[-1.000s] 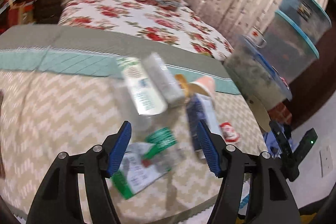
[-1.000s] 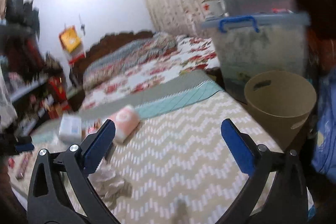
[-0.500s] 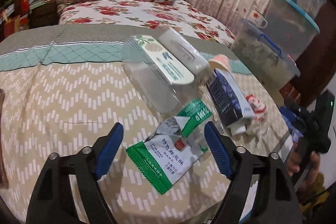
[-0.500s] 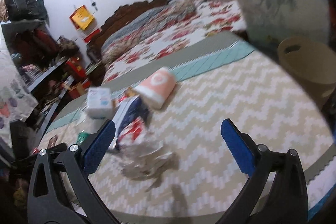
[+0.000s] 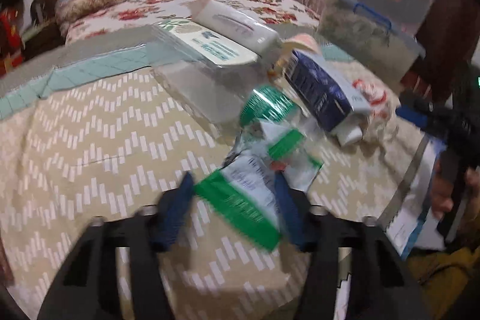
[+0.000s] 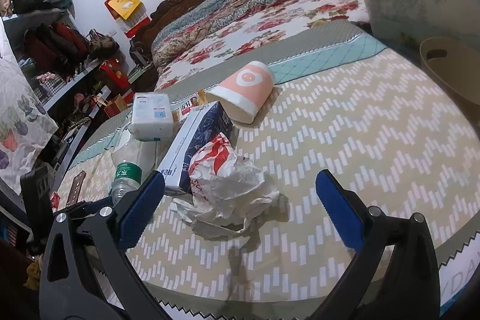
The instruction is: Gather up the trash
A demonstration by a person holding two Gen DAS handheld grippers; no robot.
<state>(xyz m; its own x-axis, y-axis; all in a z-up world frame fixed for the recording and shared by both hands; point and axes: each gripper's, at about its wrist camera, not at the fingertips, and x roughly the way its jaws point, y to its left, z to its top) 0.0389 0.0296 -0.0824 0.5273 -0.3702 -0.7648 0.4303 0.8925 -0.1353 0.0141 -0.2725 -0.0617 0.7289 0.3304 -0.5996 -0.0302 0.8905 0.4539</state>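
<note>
1. The left claw (image 5: 232,200) is closing around a green-and-white wrapper (image 5: 255,185) near the front edge of the worktop (image 5: 90,140); the wrapper lies between the blue pads, but blur hides whether they press on it yet.
2. The right claw (image 6: 240,200) stands wide open with nothing in it, just short of a crumpled white-and-red bag (image 6: 231,185) near the front edge.
3. Touching the bag's far side lies a navy carton (image 6: 198,143).
4. Left of the carton lies a clear bottle (image 6: 129,167) with a green label.
5. Past the carton, a white tissue pack (image 6: 153,116) lies beside a pink cup (image 6: 246,86) on its side, near the far edge.
6. A tan bin (image 6: 450,71) stands off the right edge.
</note>
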